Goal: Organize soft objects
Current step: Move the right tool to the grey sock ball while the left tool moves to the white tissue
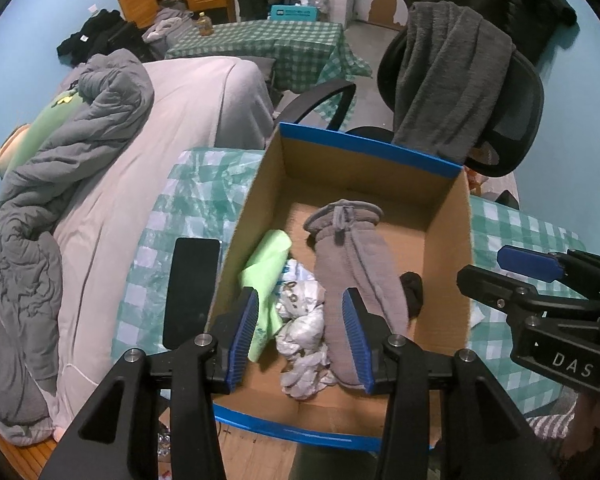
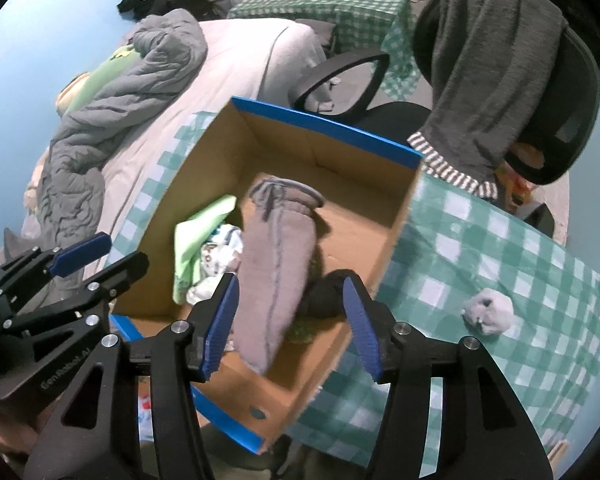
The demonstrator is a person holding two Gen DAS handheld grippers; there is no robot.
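Checked tablecloth (image 2: 500,264) bearing cardboard box (image 1: 380,152): grey sock (image 1: 356,264) lying inside; left gripper (image 1: 304,336), right gripper (image 2: 292,320) hovering half-open, empty. Next: fetching grey plush (image 2: 488,310).

Pretty dim, flat indoor light with a cool bluish cast, no harsh glare. Heavy fisheye bending plus dark corners in both views. Left wrist view is sharp; right wrist view is smeared, especially the grey sock (image 2: 274,276).
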